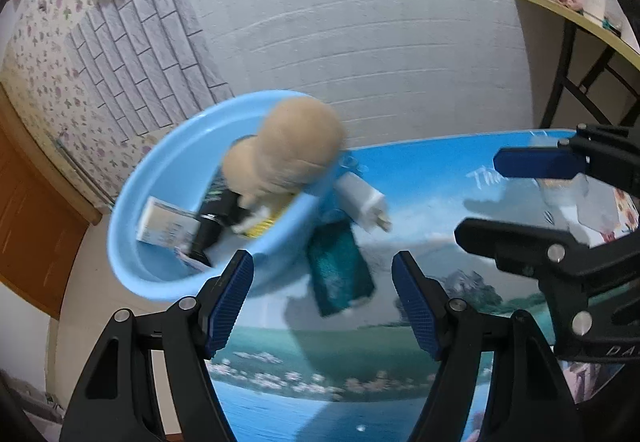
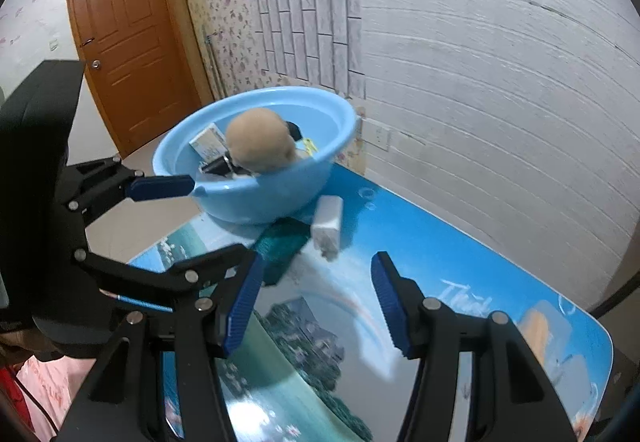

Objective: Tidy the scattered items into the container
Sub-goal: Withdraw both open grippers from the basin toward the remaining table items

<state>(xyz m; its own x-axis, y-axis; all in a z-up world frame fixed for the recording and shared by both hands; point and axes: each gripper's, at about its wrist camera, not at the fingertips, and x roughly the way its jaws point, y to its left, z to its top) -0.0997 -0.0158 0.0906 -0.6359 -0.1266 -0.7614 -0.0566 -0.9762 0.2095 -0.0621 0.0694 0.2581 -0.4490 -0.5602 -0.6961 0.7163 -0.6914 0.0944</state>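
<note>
At the far end of the worktop sits the blue basin, already holding a plush toy, a small white box, a black tube & a few bits I can't make out. Two items are left outside it, both just beside the basin wall: a white charger plug w/ its prongs pointing away from the basin, and a teal packet lying flat, one end tucked under or against the basin base, can't tell which.

Left tongs are released, jaws wide apart w/ nothing between them, aimed down at the packet. Right tongs are also released & empty, jaws spread, pointed toward the plug and packet from the other side. Neither touches anything.

Handling, as a guess: plug looks hard, smooth plastic, light, prob. a bit slippery, so best pinched across its flat sides mid-body, not by the prongs. Packet looks thin and soft, maybe crinkly; lying flat it gives little edge to catch, so take it by the free end nearest the tongs, or nudge it clear of the basin first. Basin looks light too & could slide if bumped. Most of the tidying seems done; these two remain.
</note>
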